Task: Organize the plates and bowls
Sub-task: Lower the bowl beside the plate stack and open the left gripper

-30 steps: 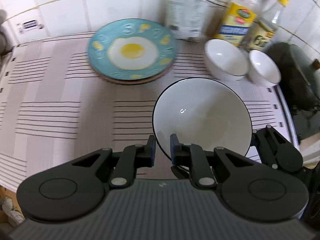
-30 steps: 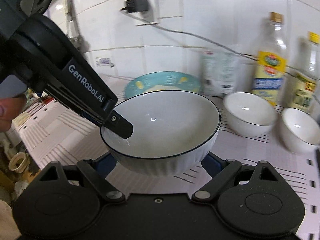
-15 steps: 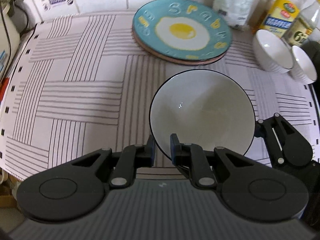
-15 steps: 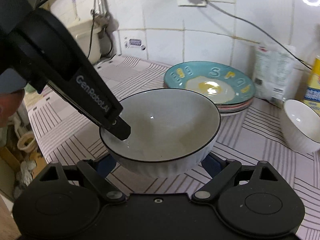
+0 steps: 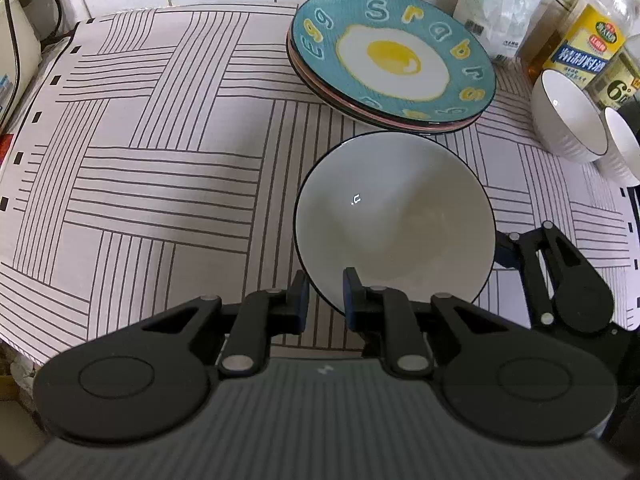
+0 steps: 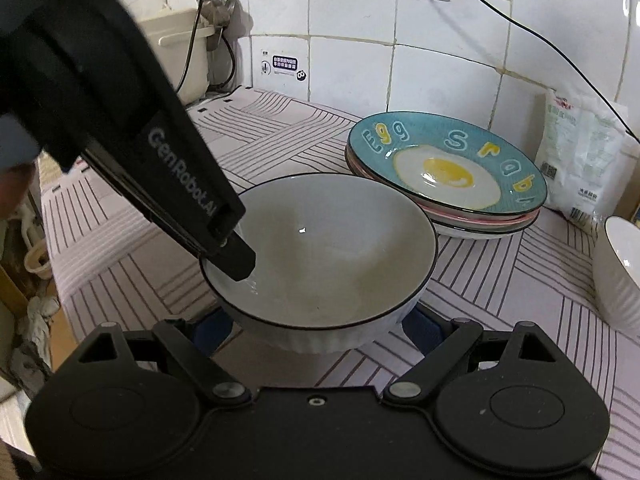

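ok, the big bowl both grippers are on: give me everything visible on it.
The big bowl is white and glossy, ceramic by its look, with a thin black rim line and a ribbed outer wall. It is empty and upright. The left gripper pinches its near rim, one jaw inside and one outside. The right gripper straddles its lower body, jaws wide on either side. It sits in front of the plate stack, over the striped cloth; whether it touches the cloth cannot be told.

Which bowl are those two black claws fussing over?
Find the teal fried-egg plate on the striped cloth. Just in front sits the big bowl, held by both claws, wider than the two small bowls at the right.
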A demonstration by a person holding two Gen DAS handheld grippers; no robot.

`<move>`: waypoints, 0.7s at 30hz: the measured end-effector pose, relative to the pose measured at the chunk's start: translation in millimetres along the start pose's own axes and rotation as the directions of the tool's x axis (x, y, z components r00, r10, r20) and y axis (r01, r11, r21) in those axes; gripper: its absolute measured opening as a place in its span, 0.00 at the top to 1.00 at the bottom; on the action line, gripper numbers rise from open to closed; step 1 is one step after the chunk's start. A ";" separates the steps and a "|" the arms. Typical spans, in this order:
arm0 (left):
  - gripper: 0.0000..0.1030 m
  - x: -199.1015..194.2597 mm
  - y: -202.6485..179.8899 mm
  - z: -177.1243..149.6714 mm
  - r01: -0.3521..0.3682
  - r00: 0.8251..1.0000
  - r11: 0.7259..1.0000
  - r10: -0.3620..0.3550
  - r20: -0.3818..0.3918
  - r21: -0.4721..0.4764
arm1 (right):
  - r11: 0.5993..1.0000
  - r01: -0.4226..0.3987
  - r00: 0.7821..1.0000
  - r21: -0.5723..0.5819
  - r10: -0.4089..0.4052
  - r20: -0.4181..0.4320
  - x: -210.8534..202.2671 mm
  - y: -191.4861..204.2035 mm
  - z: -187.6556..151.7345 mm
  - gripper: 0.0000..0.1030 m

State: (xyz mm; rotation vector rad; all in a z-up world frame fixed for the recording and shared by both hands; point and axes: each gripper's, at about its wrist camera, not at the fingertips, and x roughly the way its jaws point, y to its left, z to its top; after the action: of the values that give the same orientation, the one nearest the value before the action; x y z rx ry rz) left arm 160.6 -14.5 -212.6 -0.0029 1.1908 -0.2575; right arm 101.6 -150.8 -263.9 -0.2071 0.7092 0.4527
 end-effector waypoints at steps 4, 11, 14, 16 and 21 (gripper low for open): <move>0.85 3.1 -1.7 1.0 -0.006 1.000 1.000 0.006 -0.016 -0.009 | 1.000 0.016 1.000 0.008 -0.016 0.004 3.7 -0.1 -3.3 0.09; 0.82 5.5 2.6 2.8 0.007 0.998 0.999 -0.009 -0.055 -0.033 | 0.998 0.007 0.999 0.058 -0.004 -0.054 -5.5 -9.3 -2.6 0.09; 0.76 -5.9 2.5 4.3 -0.001 0.999 1.000 0.000 -0.038 -0.029 | 0.997 0.003 0.999 0.078 0.001 -0.048 -23.4 -17.0 -5.0 0.09; 0.68 -15.8 -1.4 4.1 -0.022 1.000 1.000 0.022 -0.016 -0.001 | 0.993 0.004 1.000 0.116 -0.001 -0.025 -39.1 -26.3 -6.5 0.09; 0.62 -42.0 -14.0 1.3 -0.024 0.999 0.999 0.023 0.041 0.040 | 0.969 0.029 0.998 0.245 -0.042 0.050 -79.6 -55.1 -8.5 0.09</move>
State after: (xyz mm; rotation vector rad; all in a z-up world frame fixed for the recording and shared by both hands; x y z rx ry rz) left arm 144.5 -19.9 -171.6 0.0412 1.1449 -0.2598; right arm 69.3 -228.5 -215.3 0.0251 0.6993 0.3318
